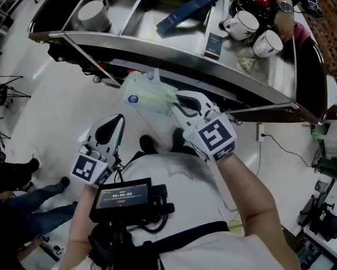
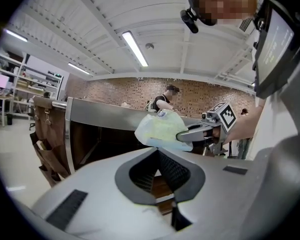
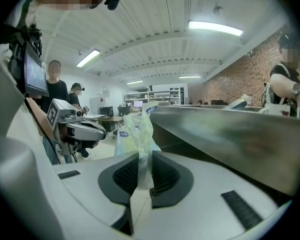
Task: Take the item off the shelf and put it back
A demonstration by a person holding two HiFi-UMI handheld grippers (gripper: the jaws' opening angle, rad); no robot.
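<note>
White workshop floor under a steel shelf (image 1: 174, 52). Nearest, the left claw (image 1: 120, 118) is clenched on nothing. Beyond it, the right claw (image 1: 176, 98) is clenched on a thin fold of the pale plastic bag (image 1: 147, 94), which hangs in the air just before the shelf's front rim. Risks: the slack film may slip free or catch on the rim; farther in, mugs (image 1: 242, 24) crowd one tray.

A pale yellow-green translucent plastic bag (image 1: 148, 94) is showing a blue label (image 1: 133, 99) at the light-grey right gripper (image 1: 176, 101), whose cube (image 1: 216, 135) is wearing black-and-white squares; beyond the gripper, the metal shelf (image 1: 174, 52) is gleaming silver-grey.
</note>
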